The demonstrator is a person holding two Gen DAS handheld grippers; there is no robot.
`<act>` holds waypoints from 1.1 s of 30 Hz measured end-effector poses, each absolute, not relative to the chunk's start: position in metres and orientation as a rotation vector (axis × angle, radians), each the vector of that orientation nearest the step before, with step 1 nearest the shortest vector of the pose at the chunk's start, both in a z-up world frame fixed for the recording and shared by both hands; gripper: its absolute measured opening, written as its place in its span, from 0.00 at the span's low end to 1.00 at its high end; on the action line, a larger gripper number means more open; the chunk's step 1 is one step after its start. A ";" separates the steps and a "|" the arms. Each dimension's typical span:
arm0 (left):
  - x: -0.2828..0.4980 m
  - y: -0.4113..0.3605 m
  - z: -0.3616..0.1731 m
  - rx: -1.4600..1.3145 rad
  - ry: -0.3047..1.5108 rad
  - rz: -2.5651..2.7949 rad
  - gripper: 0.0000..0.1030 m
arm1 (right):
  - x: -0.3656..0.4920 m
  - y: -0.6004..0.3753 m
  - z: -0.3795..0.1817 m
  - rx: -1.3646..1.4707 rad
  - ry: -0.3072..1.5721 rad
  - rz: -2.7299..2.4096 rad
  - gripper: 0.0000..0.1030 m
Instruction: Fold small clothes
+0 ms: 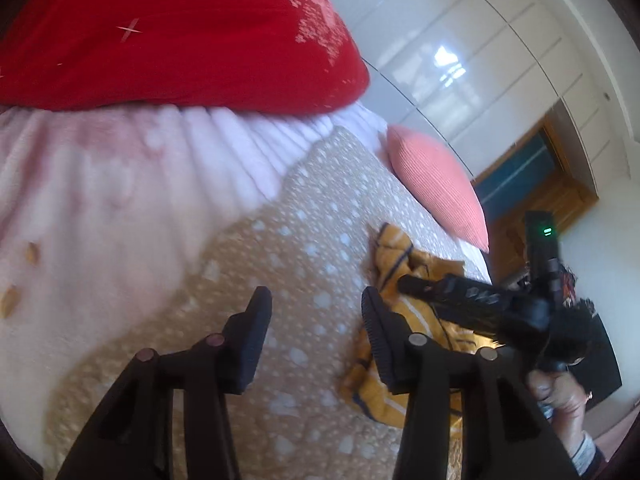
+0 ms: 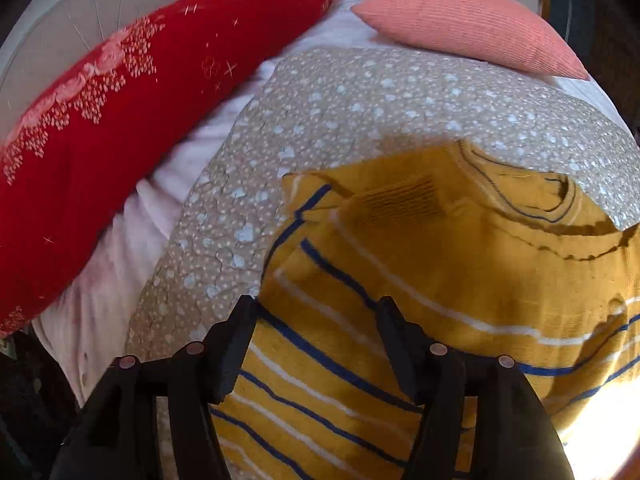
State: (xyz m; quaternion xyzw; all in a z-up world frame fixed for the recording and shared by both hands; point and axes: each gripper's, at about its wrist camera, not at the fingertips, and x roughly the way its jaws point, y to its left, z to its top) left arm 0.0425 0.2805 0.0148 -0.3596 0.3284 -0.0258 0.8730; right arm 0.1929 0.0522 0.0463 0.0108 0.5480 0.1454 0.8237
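A small mustard-yellow sweater with blue and white stripes lies on the beige spotted bedspread, neck opening at the far right. My right gripper is open just above its lower part, holding nothing. In the left wrist view the sweater looks crumpled, to the right of my left gripper, which is open and empty above the bedspread. The right gripper body reaches over the sweater, held by a hand.
A red embroidered cushion and a pink blanket lie to the left on the bed. A coral ribbed pillow sits at the far edge. White wardrobe doors stand behind.
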 end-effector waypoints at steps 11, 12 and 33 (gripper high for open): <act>0.050 0.283 0.007 -0.803 0.722 -0.052 0.45 | 0.185 0.093 0.015 -0.360 1.065 0.113 0.31; 0.048 0.281 0.008 -0.801 0.724 -0.054 0.45 | 0.183 0.086 0.023 -0.328 1.061 0.136 0.22; 0.062 0.125 0.027 -0.534 0.807 -0.363 0.57 | 0.095 -0.348 0.079 0.419 0.912 -0.223 0.66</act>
